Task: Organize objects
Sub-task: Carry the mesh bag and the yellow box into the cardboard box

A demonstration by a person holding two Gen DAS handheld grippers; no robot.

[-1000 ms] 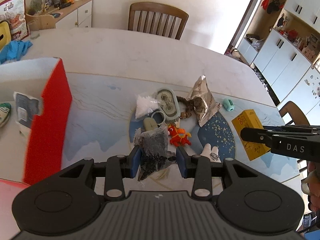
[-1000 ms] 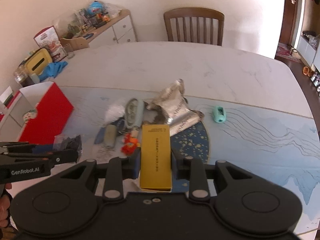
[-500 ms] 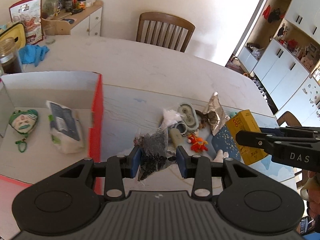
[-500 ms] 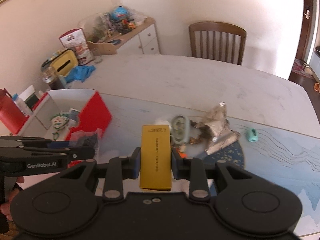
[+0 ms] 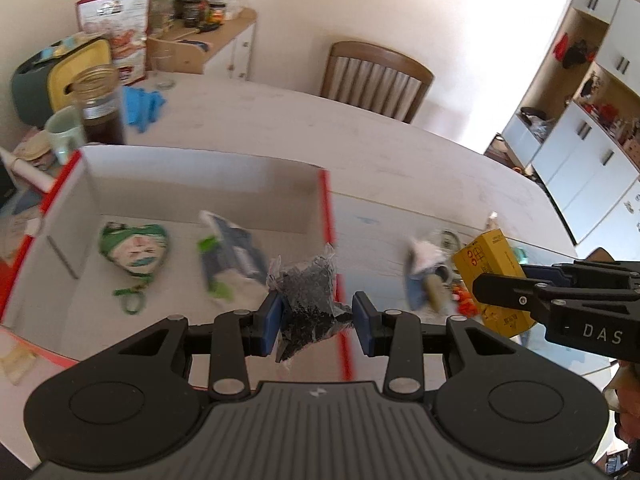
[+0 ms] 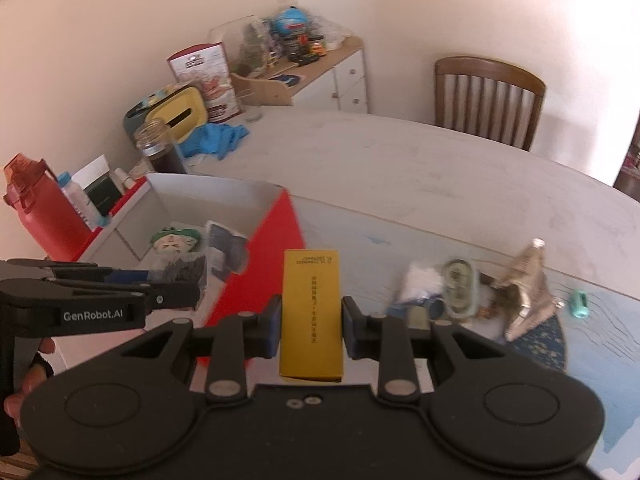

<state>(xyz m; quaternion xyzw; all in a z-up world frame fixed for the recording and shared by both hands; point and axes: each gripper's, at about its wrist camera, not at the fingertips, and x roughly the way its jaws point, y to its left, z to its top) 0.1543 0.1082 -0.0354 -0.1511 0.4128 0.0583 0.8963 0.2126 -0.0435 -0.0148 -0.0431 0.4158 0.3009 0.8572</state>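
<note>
My left gripper is shut on a clear bag of black bits, which hangs over the right red edge of the red-and-white cardboard box. Inside the box lie a green-and-white pouch and a blue-and-white packet. My right gripper is shut on a long yellow box, held just right of the cardboard box's red wall. In the right wrist view the left gripper shows at the left with the bag.
A pile stays on the blue mat: white bag, oval case, silver foil pouch, small teal item. Beyond the box stand a glass jar, red bottle and blue cloth. A chair is at the far side.
Both grippers have travelled left with their loads, away from the pile on the mat. The cardboard box now sits directly under the left gripper. Neither grip has changed.
</note>
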